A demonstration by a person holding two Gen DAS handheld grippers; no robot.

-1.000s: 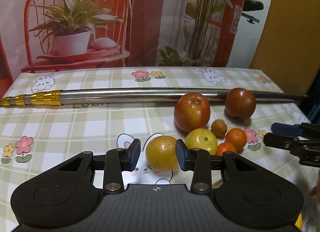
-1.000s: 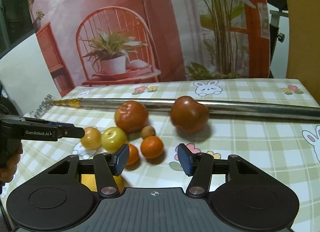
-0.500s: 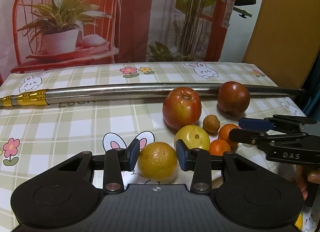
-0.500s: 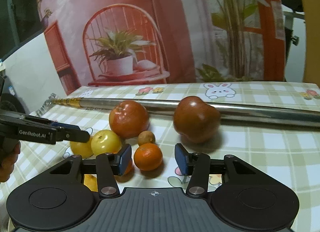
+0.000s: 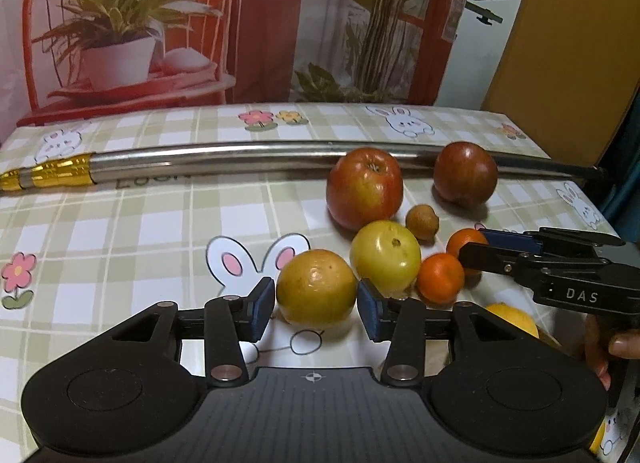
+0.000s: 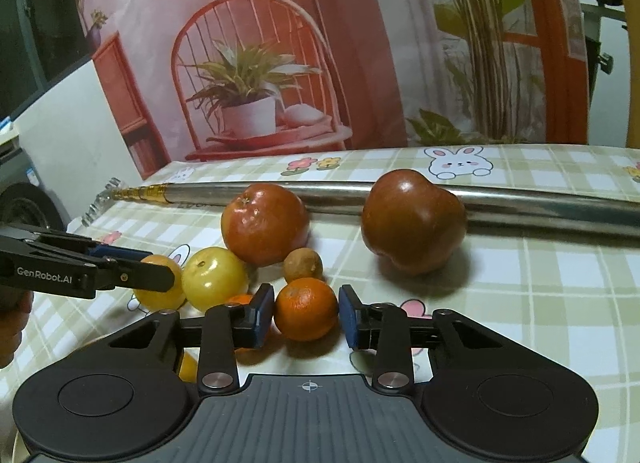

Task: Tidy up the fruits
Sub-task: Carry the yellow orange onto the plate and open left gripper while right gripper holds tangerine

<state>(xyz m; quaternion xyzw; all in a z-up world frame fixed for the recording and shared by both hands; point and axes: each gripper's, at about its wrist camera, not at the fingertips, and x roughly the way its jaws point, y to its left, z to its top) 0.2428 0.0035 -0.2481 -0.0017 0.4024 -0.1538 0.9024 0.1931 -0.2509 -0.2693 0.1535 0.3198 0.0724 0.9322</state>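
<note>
Fruit lies clustered on a checked tablecloth (image 5: 120, 231). My left gripper (image 5: 316, 307) is opening. A yellow-orange fruit (image 5: 316, 287) rests on the cloth between its blue pads, which stand just off its sides. From the right wrist view the left gripper (image 6: 140, 263) reaches in over that fruit (image 6: 160, 297). My right gripper (image 6: 306, 317) is shut on a small orange (image 6: 306, 309), its pads pressing both sides. In the left wrist view the right gripper (image 5: 480, 249) holds this orange (image 5: 460, 241). A second small orange (image 5: 440, 277) lies just in front.
Close by are a red apple (image 5: 364, 187), a dark red apple (image 5: 464, 173), a yellow-green apple (image 5: 386, 255) and a small brown fruit (image 5: 422, 221). A long metal pole (image 5: 240, 159) lies across the table behind them. A yellow object (image 5: 512, 319) shows under the right gripper.
My right gripper came down and forward over the small orange, and its jaws closed onto it. The left gripper's jaws widened slightly around the yellow-orange fruit.
</note>
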